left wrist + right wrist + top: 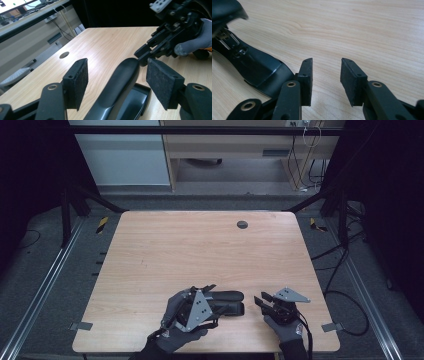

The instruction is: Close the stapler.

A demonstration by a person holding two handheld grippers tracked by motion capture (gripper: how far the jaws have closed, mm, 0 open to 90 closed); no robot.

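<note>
A black stapler point(231, 296) lies near the table's front edge, hinged open. Its upper arm point(122, 77) is raised above its base point(135, 100). My left gripper point(118, 80) stands open with that upper arm between its jaws, and a gap shows on each side of the arm. In the high view the left gripper point(220, 303) points right along the stapler. My right gripper point(325, 75) is open with only bare wood between its pads. It sits just right of the stapler's far end, fingertips point(261, 300) toward it. The stapler's base point(257, 67) lies beside its left jaw.
The wooden table point(200, 245) has a round cable hole point(242, 224) near its far edge. Metal rails and cables run along the floor on both sides. A desk stands beyond the table.
</note>
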